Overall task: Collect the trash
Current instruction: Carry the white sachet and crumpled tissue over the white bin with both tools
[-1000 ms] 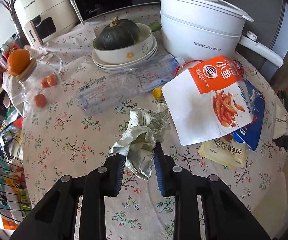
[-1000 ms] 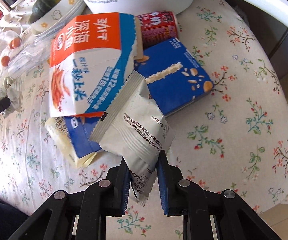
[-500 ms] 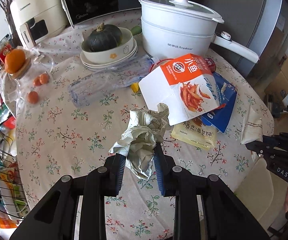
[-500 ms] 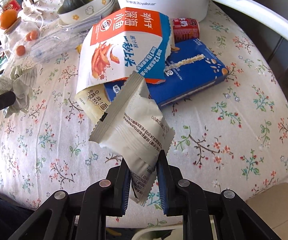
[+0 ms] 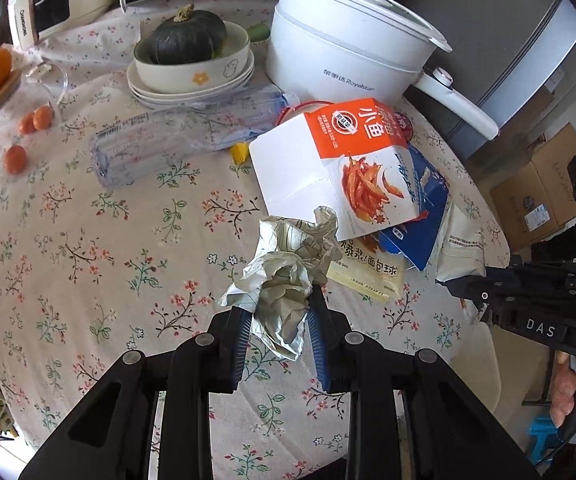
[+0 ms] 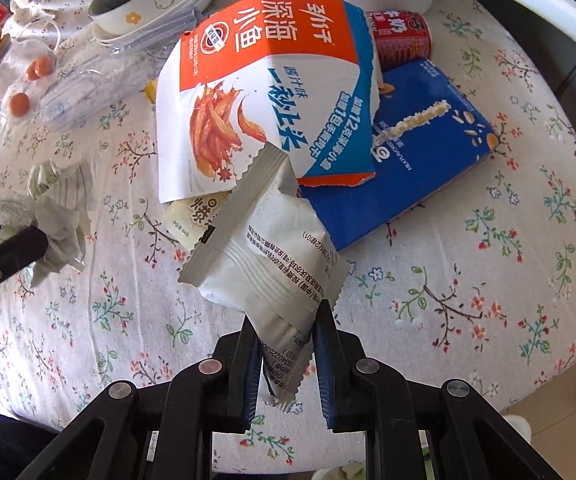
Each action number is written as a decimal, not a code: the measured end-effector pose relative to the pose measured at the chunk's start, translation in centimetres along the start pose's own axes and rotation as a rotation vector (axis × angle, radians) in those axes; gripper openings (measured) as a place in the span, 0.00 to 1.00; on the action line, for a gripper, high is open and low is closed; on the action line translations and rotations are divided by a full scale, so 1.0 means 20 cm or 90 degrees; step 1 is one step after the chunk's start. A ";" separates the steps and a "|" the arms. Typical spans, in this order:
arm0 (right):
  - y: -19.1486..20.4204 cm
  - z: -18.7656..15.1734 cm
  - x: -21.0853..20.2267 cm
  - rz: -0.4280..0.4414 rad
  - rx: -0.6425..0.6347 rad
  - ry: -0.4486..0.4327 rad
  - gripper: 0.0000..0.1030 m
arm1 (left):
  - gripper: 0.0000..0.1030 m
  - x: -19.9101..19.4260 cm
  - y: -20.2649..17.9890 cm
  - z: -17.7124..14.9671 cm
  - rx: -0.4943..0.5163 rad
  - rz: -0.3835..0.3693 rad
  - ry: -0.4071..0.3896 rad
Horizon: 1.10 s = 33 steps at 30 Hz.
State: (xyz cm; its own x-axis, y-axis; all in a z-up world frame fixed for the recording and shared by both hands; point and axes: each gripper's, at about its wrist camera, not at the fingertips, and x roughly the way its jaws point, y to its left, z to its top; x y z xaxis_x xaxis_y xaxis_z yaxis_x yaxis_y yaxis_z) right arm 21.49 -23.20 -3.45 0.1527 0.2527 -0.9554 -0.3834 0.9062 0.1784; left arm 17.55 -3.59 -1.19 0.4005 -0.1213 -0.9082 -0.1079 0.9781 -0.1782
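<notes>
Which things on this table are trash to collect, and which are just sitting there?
Trash: crumpled paper in left gripper; white wrapper in right gripper; orange bag; blue box; yellow packet; crushed bottle; red can.

Lying about: pot; squash; bowl; jar.

Left tool [image 5: 282, 312] and right tool [image 6: 288, 332] both clamped (each holding something).

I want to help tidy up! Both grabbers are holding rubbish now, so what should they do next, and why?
Probably carry both pieces off to a bin; none shows here. The left gripper is shut on the crumpled paper and the right gripper on the white snack packet, both lifted clear of the floral tablecloth, so neither can pick up more.
</notes>
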 end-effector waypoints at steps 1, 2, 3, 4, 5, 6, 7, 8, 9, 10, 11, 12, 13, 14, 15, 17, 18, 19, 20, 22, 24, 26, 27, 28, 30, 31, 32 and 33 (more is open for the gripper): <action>0.00 0.01 -0.01 -0.002 0.002 0.009 0.21 | 0.28 0.00 -0.01 0.00 0.003 -0.003 -0.004; 0.01 0.02 -0.03 -0.009 0.003 0.018 0.21 | 0.28 -0.01 -0.01 0.00 0.002 -0.014 -0.004; 0.02 0.03 -0.05 -0.016 0.004 0.026 0.21 | 0.28 -0.01 -0.01 0.01 -0.002 -0.026 0.000; 0.03 0.04 -0.07 -0.024 0.003 0.030 0.21 | 0.28 -0.02 -0.01 0.01 -0.004 -0.035 0.003; 0.05 0.05 -0.10 -0.033 0.003 0.033 0.21 | 0.28 -0.03 -0.01 0.01 -0.003 -0.039 0.001; 0.06 0.05 -0.13 -0.041 0.004 0.037 0.21 | 0.28 -0.04 -0.02 0.01 -0.003 -0.039 -0.003; 0.09 0.05 -0.15 -0.044 0.002 0.041 0.21 | 0.28 -0.06 -0.02 0.00 -0.003 -0.043 -0.006; 0.10 0.05 -0.18 -0.047 0.002 0.045 0.21 | 0.28 -0.08 -0.01 0.00 -0.003 -0.049 -0.008; 0.13 0.05 -0.20 -0.054 0.002 0.048 0.21 | 0.28 -0.10 0.00 -0.01 -0.003 -0.053 -0.011; 0.16 0.06 -0.22 -0.063 0.002 0.050 0.21 | 0.28 -0.11 0.02 -0.02 -0.003 -0.054 -0.015; 0.19 0.07 -0.24 -0.069 0.001 0.051 0.21 | 0.28 -0.12 0.04 -0.03 -0.003 -0.049 -0.018; 0.22 0.09 -0.26 -0.070 -0.004 0.052 0.21 | 0.28 -0.13 0.06 -0.03 -0.007 -0.045 -0.019; 0.25 0.11 -0.27 -0.070 -0.009 0.051 0.21 | 0.28 -0.14 0.09 -0.03 -0.019 -0.048 -0.018; 0.28 0.14 -0.28 -0.070 -0.014 0.048 0.21 | 0.28 -0.15 0.11 -0.03 -0.034 -0.060 -0.019; 0.32 0.16 -0.30 -0.066 -0.019 0.042 0.21 | 0.28 -0.16 0.13 -0.03 -0.045 -0.071 -0.023; 0.36 0.19 -0.32 -0.052 -0.020 0.029 0.21 | 0.28 -0.19 0.12 -0.04 -0.043 -0.075 -0.034; 0.37 0.20 -0.32 -0.039 -0.021 0.023 0.21 | 0.28 -0.20 0.10 -0.05 -0.038 -0.080 -0.037; 0.38 0.20 -0.33 -0.029 -0.024 0.021 0.21 | 0.28 -0.21 0.08 -0.06 -0.034 -0.089 -0.036; 0.39 0.19 -0.33 -0.026 -0.028 0.020 0.21 | 0.28 -0.20 0.07 -0.08 -0.029 -0.096 -0.034; 0.36 0.16 -0.34 -0.023 -0.029 0.019 0.21 | 0.28 -0.17 0.02 -0.13 -0.022 -0.108 -0.021; 0.29 0.10 -0.34 -0.014 -0.024 0.019 0.21 | 0.28 -0.14 -0.06 -0.18 -0.015 -0.124 -0.002; 0.18 -0.01 -0.34 -0.012 -0.009 0.013 0.21 | 0.28 -0.13 -0.19 -0.25 0.013 -0.133 0.012; 0.12 -0.09 -0.33 -0.009 -0.006 0.012 0.21 | 0.28 -0.13 -0.27 -0.28 0.035 -0.134 0.012; 0.07 -0.18 -0.31 -0.005 -0.007 0.011 0.21 | 0.28 -0.13 -0.35 -0.32 0.058 -0.133 0.012; -0.06 -0.36 -0.26 0.000 0.005 0.013 0.21 | 0.28 -0.10 -0.50 -0.41 0.099 -0.142 0.023; -0.13 -0.45 -0.22 -0.008 0.017 0.013 0.21 | 0.28 -0.07 -0.56 -0.45 0.115 -0.149 0.035; -0.20 -0.54 -0.20 -0.014 0.030 0.009 0.21 | 0.28 -0.04 -0.63 -0.50 0.132 -0.159 0.051; -0.27 -0.63 -0.18 -0.006 0.047 0.003 0.21 | 0.28 0.00 -0.69 -0.54 0.147 -0.169 0.067</action>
State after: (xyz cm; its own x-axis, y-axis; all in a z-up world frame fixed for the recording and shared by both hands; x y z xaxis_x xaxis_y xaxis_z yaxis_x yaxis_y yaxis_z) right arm 11.57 -33.21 -3.89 0.1515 0.2418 -0.9584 -0.3141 0.9311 0.1853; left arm 9.17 -18.90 -2.75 0.2895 -0.3814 -0.8779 0.2001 0.9210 -0.3342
